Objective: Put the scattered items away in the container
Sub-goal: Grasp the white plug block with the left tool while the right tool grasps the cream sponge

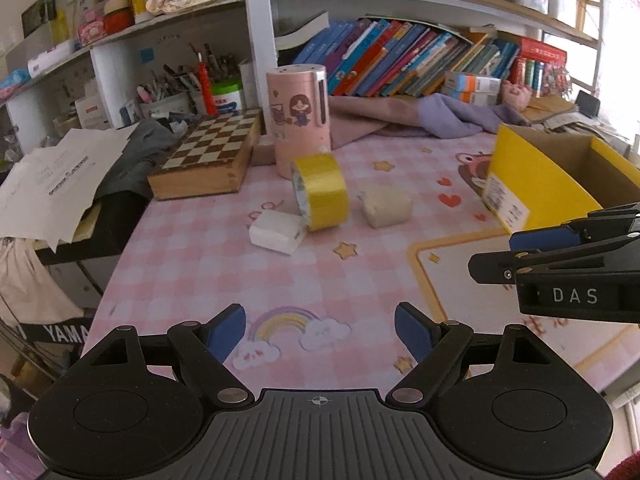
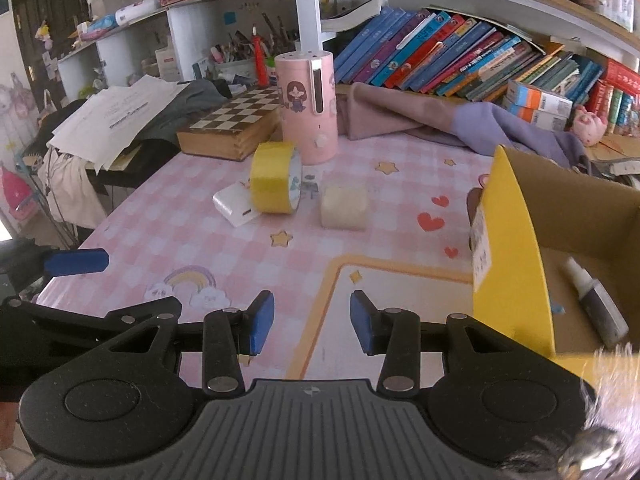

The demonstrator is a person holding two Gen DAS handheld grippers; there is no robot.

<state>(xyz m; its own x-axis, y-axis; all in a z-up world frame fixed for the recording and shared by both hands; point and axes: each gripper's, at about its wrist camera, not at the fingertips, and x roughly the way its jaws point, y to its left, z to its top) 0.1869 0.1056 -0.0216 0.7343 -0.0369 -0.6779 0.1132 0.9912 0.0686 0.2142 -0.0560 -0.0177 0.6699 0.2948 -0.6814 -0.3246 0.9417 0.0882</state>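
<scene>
Left gripper (image 1: 320,334) is being held spread wide, nothing between its pads. Right gripper (image 2: 312,326) is being held narrower, jaws apart and empty. Yellow tape roll (image 2: 276,178) is standing on edge at 12 o'clock, touching the white rectangular adapter block (image 2: 234,208); cream soft cube (image 2: 344,208) is lying just beside. Yellow cardboard box (image 2: 508,248) at 3 o'clock is being cropped by the frame; the small bottle (image 2: 598,306) inside is hard to identify.

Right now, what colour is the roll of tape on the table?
Yellow, with a white inner core; the roll of tape shows best in the right wrist view.
</scene>
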